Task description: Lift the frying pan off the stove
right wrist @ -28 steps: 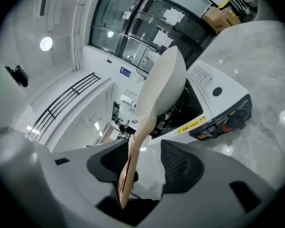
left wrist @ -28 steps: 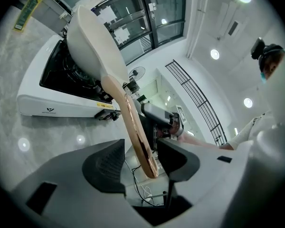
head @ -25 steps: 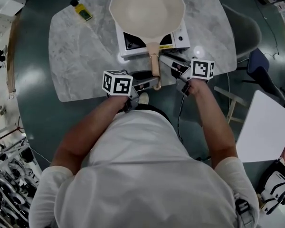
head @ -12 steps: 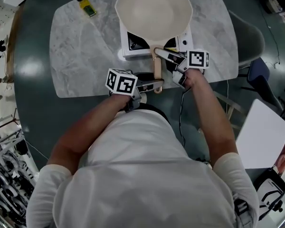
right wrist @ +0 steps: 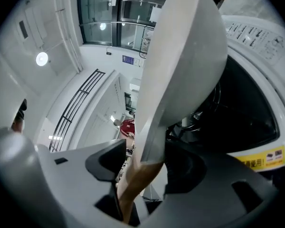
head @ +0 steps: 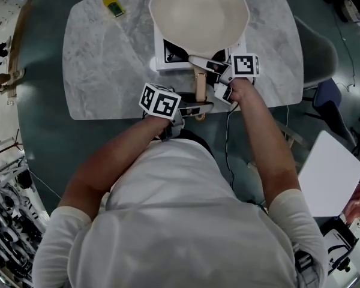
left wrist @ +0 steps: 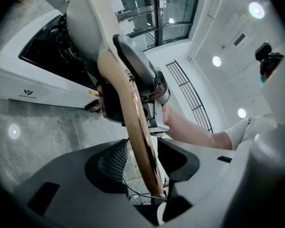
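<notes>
Grasping step: one pan sits on the one stove, top centre of the counter. Left claw is clamped on the handle end. Right claw, spread wide, has just been closing around its root. Next, I judge: clamp it, lift level. One bottle upper left.

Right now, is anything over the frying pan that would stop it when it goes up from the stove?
Nothing visible does. The frying pan sits on the stove with nothing over it; the bottle is apart, on the table.
</notes>
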